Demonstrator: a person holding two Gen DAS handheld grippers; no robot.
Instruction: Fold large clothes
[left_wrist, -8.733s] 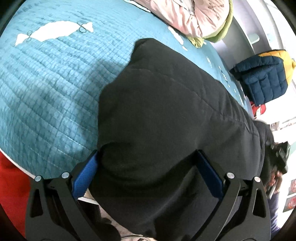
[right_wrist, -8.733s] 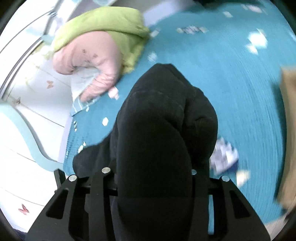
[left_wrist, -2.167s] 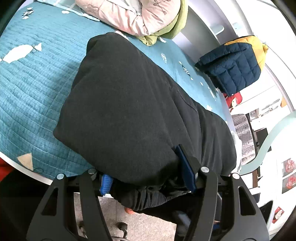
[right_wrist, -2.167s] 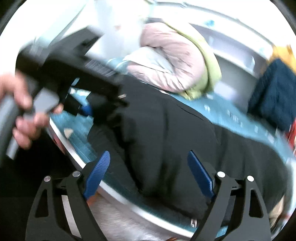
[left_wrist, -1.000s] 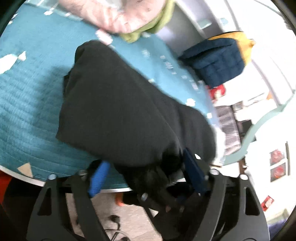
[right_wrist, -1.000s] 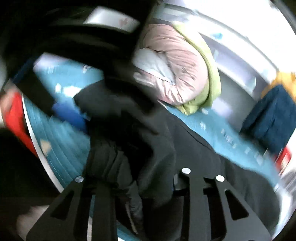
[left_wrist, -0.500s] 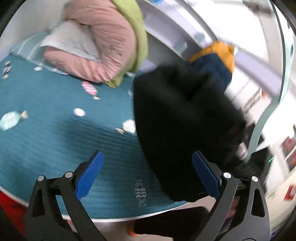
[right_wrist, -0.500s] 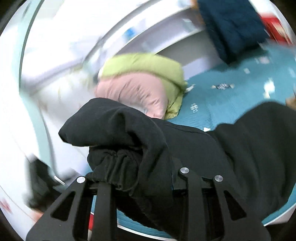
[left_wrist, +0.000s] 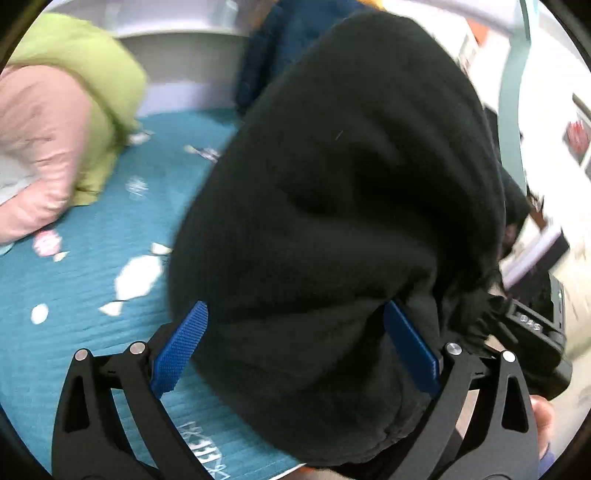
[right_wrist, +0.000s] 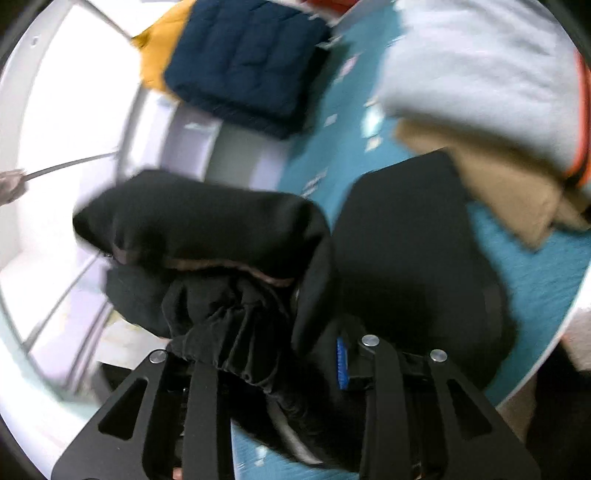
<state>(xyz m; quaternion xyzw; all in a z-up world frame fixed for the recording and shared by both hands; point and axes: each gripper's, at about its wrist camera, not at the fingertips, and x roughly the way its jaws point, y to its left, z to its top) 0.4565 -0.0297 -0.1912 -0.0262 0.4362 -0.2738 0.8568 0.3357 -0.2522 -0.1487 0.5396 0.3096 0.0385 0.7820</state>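
A folded black garment (left_wrist: 343, 192) is held up above the teal bed cover (left_wrist: 74, 295). In the left wrist view it hangs in front of my left gripper (left_wrist: 295, 347), whose blue pads (left_wrist: 181, 343) stand wide apart on either side of it. In the right wrist view my right gripper (right_wrist: 277, 354) is shut on a bunched end of the black garment (right_wrist: 229, 258), and the rest of it droops to the right over the bed edge.
A pink and green duvet (left_wrist: 62, 122) lies at the back left of the bed. A navy and yellow padded jacket (right_wrist: 243, 55) lies folded at the far side. A stack of grey and tan folded clothes (right_wrist: 480, 103) sits on the teal cover (right_wrist: 535, 280).
The black garment has been lifted off the bed by my right gripper and carried to the right. My left gripper let it go and opened wide. Both views swung toward the jacket and the stack.
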